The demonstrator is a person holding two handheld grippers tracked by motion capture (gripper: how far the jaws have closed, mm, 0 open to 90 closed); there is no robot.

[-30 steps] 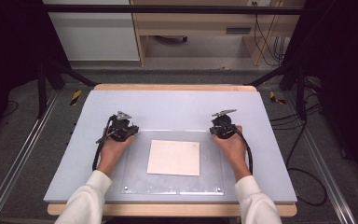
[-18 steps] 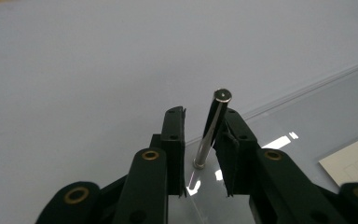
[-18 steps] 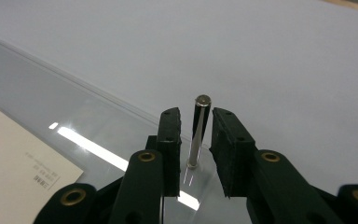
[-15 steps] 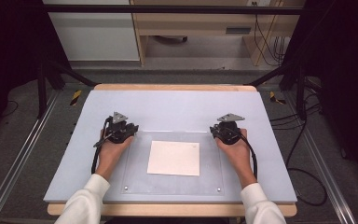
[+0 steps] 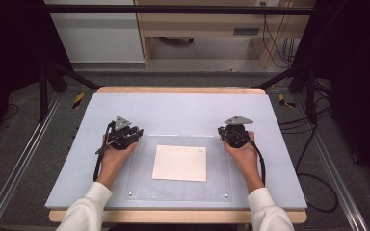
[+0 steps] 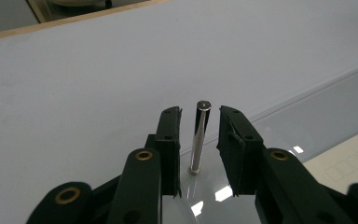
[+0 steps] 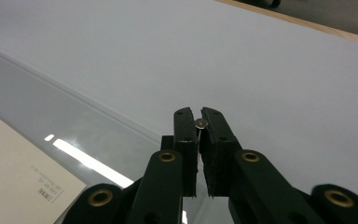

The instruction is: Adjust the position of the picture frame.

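Note:
A clear acrylic plate lies on the pale blue mat, with a white paper sheet under it. At the plate's far left corner stands a thin metal pin. My left gripper is open around it; its jaws have just been opening, and the pin is between them with a gap on each side. At the far right corner my right gripper is shut on the small round head of another pin.
The blue mat covers a wooden table. Two small screws sit at the plate's near corners. Metal frame rails run along both sides of the table, and cables lie on the floor at the right.
Both hands have stayed at the plate's far corners. The two grippers have tipped a little, so their grey top plates now sit at a different angle.

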